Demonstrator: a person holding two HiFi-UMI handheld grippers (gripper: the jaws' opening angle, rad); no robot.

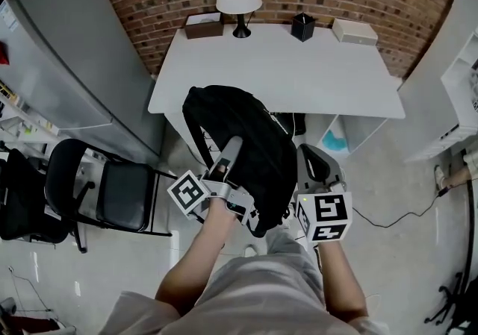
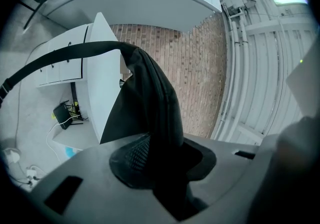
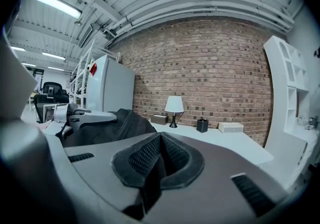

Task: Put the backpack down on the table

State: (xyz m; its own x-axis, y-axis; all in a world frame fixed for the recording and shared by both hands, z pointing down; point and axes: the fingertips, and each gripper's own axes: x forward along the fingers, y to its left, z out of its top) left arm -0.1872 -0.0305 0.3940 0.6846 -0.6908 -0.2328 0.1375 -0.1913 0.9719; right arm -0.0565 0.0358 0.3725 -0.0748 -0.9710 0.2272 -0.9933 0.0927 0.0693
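Our left tool (image 1: 226, 158) is clenched on a dark fold of the backpack (image 1: 250, 128), which hangs in the air at the near edge of the worktop (image 1: 299, 76), not yet resting on it. Our right tool (image 1: 316, 168) sits just beside the bag on its right, pads pressed together on nothing. The worktop lies straight ahead of the left tool, beyond the bag, whose long axis runs from us toward that edge. We judge the left hand must carry it forward and lower it.
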